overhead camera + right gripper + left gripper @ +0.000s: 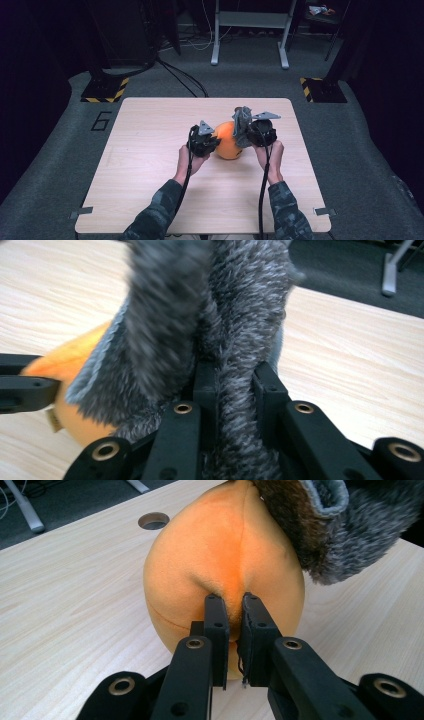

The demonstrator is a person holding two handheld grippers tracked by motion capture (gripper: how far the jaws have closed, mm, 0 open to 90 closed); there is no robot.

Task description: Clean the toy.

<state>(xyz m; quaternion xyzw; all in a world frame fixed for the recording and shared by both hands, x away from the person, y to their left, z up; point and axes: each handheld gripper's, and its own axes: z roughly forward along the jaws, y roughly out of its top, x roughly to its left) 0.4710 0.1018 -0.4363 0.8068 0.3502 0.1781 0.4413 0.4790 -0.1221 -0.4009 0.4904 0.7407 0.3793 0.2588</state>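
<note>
An orange plush ball rests on the light wooden table near its middle. My left gripper is shut on a pinch of the orange plush, at its near side. A grey furry cover hangs over the ball's right side, and my right gripper is shut on a fold of it. In the high view the left gripper sits left of the ball and the right gripper right of it, with the grey fur bunched against its jaws.
A round cable hole is cut in the table beyond the ball. Off the table's far end, white metal frame legs stand on grey carpet. Yellow-black striped bases sit at both far corners.
</note>
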